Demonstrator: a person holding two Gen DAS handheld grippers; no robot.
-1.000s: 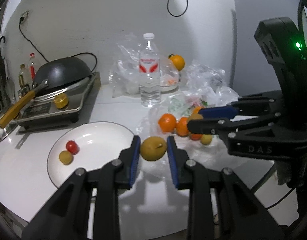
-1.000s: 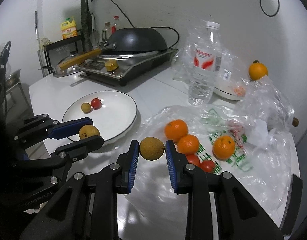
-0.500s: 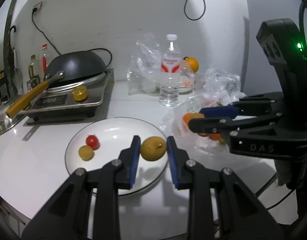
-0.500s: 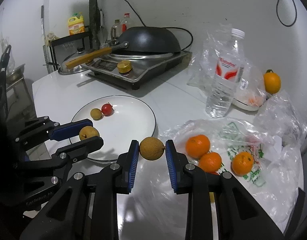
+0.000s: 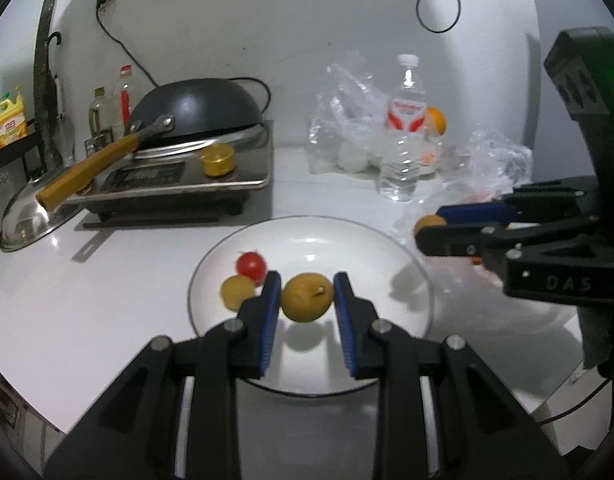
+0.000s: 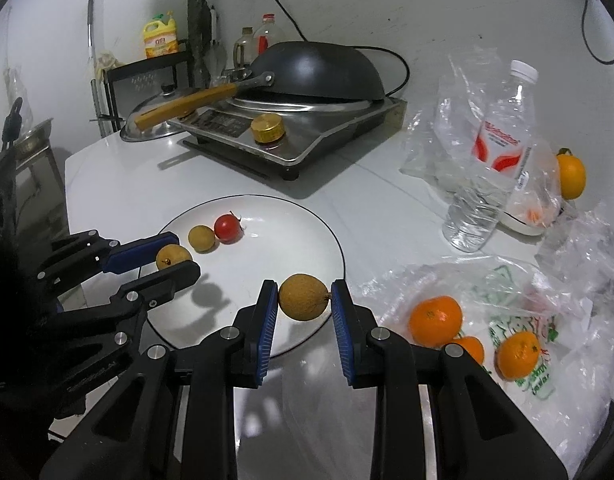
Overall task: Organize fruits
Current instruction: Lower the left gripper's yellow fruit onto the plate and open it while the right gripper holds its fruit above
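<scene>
My left gripper (image 5: 307,300) is shut on a small yellow-brown round fruit (image 5: 307,297), held just above the white plate (image 5: 411,280). On that plate lie a red cherry tomato (image 5: 251,265) and another small yellow fruit (image 5: 237,291). My right gripper (image 6: 303,299) is shut on a second brown round fruit (image 6: 303,297) over the plate's (image 6: 307,220) near right rim. In the right wrist view the left gripper (image 6: 175,258) hovers over the plate's left side with its fruit (image 6: 171,257). Several oranges (image 6: 436,321) lie in a clear plastic bag (image 6: 547,300) to the right.
An induction cooker (image 6: 303,132) with a black wok (image 6: 319,70) and orange handle stands behind the plate. A water bottle (image 6: 491,160), more plastic bags and one orange (image 6: 571,176) sit at the back right. A steel lid (image 5: 31,216) lies at the table's left.
Both grippers, each still holding its fruit, have moved left from over the bag of oranges to over the white plate. The left one has also sunk closer to it.
</scene>
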